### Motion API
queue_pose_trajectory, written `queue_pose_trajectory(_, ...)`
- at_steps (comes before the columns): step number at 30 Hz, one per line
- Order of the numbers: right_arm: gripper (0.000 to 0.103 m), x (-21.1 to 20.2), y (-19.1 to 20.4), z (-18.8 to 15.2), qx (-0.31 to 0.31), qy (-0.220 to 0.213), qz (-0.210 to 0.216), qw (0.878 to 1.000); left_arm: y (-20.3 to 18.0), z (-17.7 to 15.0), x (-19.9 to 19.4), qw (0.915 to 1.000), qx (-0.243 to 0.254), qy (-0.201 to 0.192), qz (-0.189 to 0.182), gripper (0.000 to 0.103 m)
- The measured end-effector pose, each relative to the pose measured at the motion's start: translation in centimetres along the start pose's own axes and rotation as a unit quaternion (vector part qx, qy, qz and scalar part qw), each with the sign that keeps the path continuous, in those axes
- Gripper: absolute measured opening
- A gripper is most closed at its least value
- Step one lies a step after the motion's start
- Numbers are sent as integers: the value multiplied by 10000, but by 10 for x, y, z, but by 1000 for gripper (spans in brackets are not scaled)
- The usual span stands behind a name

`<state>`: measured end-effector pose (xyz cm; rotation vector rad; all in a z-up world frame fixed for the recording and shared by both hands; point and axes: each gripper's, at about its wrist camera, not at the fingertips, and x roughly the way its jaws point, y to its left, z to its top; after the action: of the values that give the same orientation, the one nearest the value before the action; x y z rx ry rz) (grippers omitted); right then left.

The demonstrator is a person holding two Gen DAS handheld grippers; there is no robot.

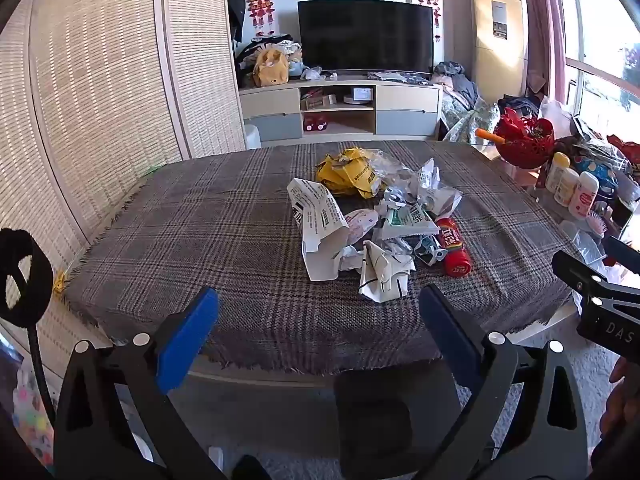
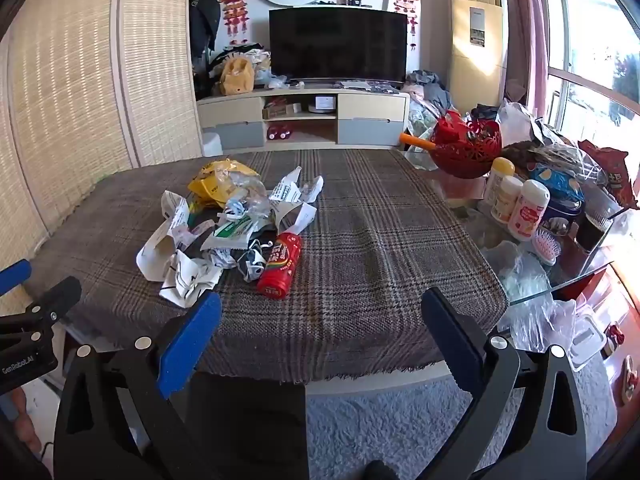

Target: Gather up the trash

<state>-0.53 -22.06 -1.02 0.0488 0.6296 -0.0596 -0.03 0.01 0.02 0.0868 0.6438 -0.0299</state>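
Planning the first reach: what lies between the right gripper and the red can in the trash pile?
Only bare plaid tablecloth lies between the open right gripper and the red can, as the right wrist view shows.

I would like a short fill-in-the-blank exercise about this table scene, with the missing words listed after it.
1. The trash pile lies on a ____ tablecloth.
2. The crumpled wrapper at the far side of the pile is ____ in colour.
3. The red can lies on its ____.
4. The left gripper and right gripper both have their jaws ____ and hold nothing.

Missing words: plaid; yellow; side; open
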Motion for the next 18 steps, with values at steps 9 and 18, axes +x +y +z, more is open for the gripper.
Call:
queue_pose_trajectory(9,100,-3,-1,2,23,6,25,10000,3,2,1,10000,-35,41,7,95)
queue_pose_trajectory(18,100,1,-1,1,54,25,50,10000,3,1,1,10000,-76,41,20,95)
